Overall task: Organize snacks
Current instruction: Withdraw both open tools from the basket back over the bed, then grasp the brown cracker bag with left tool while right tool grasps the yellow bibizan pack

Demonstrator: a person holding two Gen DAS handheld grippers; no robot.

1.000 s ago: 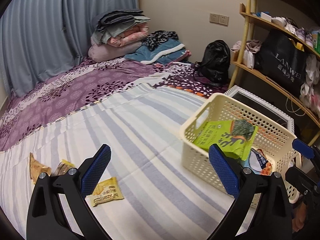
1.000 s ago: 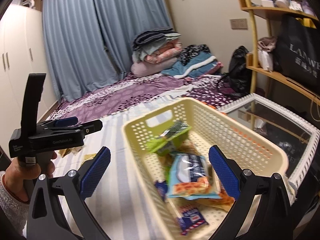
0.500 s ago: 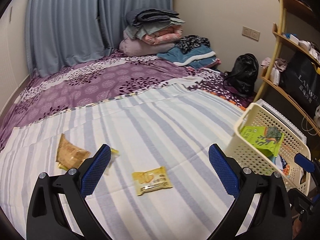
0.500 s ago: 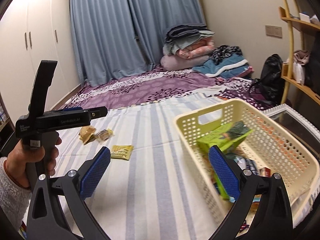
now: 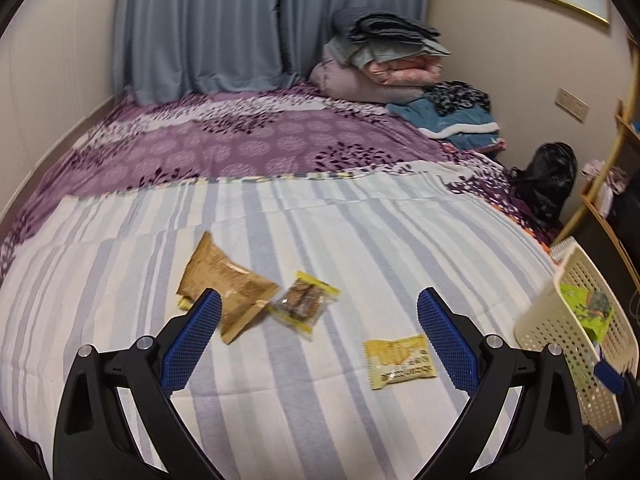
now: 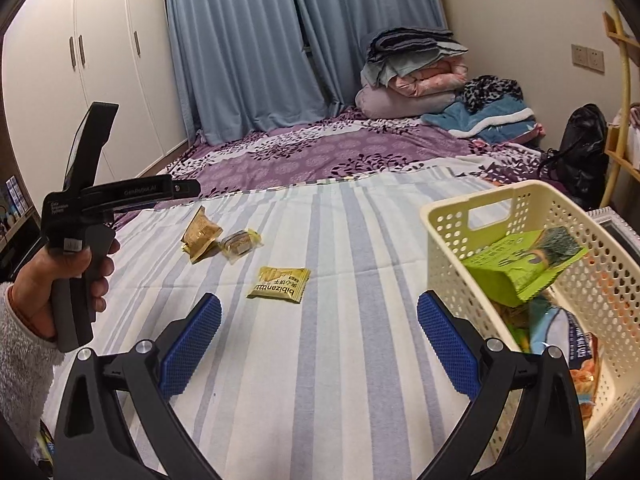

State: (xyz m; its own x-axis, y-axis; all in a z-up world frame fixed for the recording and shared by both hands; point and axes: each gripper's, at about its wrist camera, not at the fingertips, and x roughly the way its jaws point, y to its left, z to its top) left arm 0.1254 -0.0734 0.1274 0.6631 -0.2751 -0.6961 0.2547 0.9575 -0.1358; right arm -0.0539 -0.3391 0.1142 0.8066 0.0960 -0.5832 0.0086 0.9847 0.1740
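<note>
**Three snack packets lying loose beside the basket**

Three packets are lying on the striped bedspread (image 5: 340,240), all to the left of the cream basket (image 6: 444,248). Nearest the basket is sitting a yellow packet (image 6: 279,283), apart from the other two. Farther from the basket, a brown packet (image 5: 224,284) and a clear packet with yellow ends (image 5: 303,305) are lying touching each other.

Inside the basket, a green packet (image 6: 520,266) is leaning across the top of several other wrapped snacks, which are too crowded to tell apart.

Both tools are hovering over the bedspread and gripping nothing. The left gripper (image 5: 318,338) is holding its blue fingers (image 5: 192,344) spread wide, the brown packet showing just past its left finger. The right gripper (image 6: 318,340) is likewise keeping its fingers wide apart, the basket wall sitting just beyond its right finger. A hand (image 6: 60,280) in a fuzzy pale sleeve is grasping the left tool's handle, left of the basket.
</note>
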